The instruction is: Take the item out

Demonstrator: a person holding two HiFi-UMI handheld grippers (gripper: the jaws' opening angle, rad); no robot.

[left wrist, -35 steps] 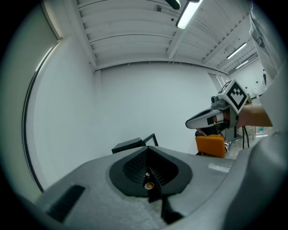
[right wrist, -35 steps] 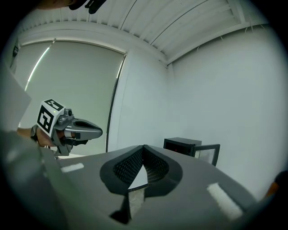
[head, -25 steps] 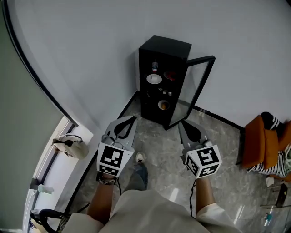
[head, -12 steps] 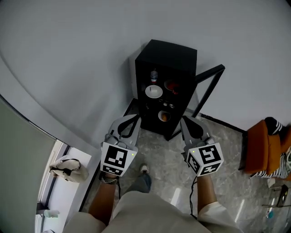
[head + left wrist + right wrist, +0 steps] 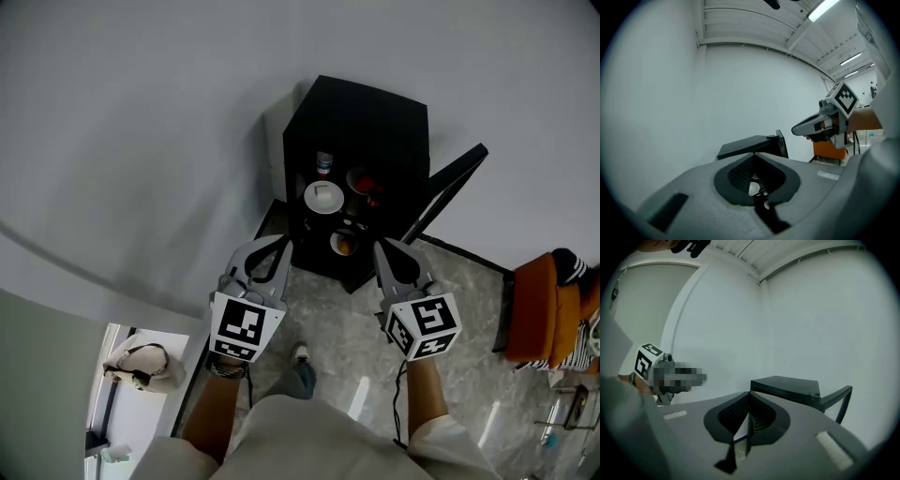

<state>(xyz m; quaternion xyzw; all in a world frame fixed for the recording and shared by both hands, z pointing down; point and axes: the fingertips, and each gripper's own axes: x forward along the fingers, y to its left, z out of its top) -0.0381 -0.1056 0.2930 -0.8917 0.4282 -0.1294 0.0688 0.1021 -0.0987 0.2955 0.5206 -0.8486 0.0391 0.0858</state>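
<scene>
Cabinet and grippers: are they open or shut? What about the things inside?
Cabinet: standing on the floor, front open.
Door: swung open.
Left gripper: shut, empty.
Right gripper: shut, empty.
Bottle: upright on a shelf inside.
White dish: on a shelf inside.

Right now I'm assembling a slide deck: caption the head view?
Shut and empty, the left gripper and right gripper face an open black cabinet holding a white bowl.
</scene>
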